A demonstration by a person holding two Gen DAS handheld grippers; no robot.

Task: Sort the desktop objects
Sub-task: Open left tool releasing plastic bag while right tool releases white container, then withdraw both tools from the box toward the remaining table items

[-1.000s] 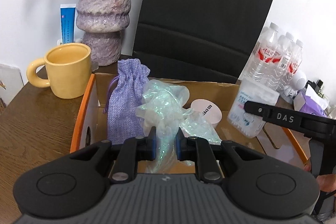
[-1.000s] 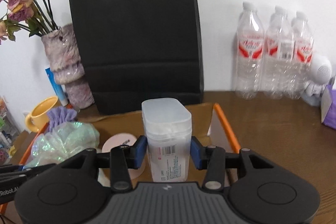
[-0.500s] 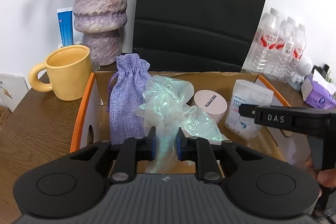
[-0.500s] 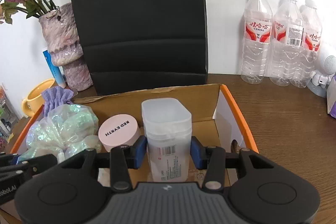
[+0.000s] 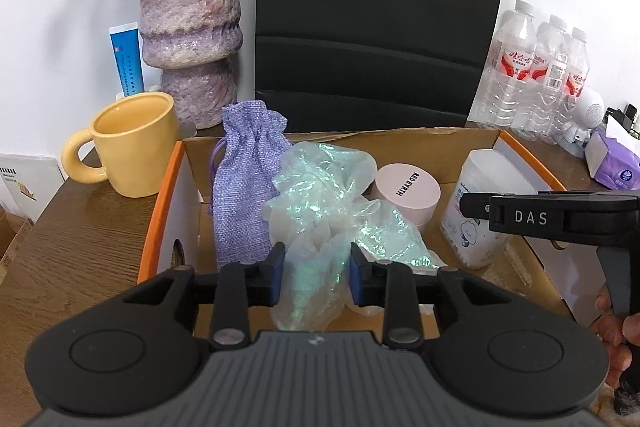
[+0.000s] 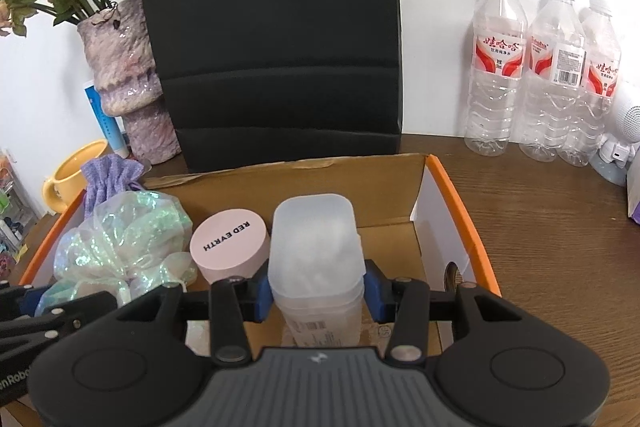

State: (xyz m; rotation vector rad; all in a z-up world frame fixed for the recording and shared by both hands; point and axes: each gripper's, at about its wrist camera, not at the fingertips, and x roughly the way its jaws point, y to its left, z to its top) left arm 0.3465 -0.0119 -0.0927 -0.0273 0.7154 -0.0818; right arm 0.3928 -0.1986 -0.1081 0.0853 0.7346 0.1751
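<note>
An orange-rimmed cardboard box [image 5: 160,211] holds a purple drawstring pouch [image 5: 244,187], an iridescent plastic bag [image 5: 320,195], a pink round jar [image 5: 408,187] and a clear cotton-swab box [image 5: 476,211]. My left gripper [image 5: 316,281] has its jaws parted around the bag's lower end, the pads looking just apart from it. My right gripper [image 6: 316,295] is shut on the cotton-swab box [image 6: 316,247], which stands low in the cardboard box [image 6: 460,211] beside the pink jar [image 6: 228,243]. The bag [image 6: 120,243] and pouch [image 6: 108,179] lie to the left.
A yellow mug [image 5: 128,147], a purple vase [image 5: 188,27] with a blue tube [image 5: 128,59] and a black paper bag [image 5: 376,11] stand behind the box. Three water bottles [image 6: 544,75] stand at the right on the wooden table [image 6: 560,227].
My left gripper's jaws have widened around the iridescent bag. My right gripper has lowered the cotton-swab box into the cardboard box, next to the pink jar.
</note>
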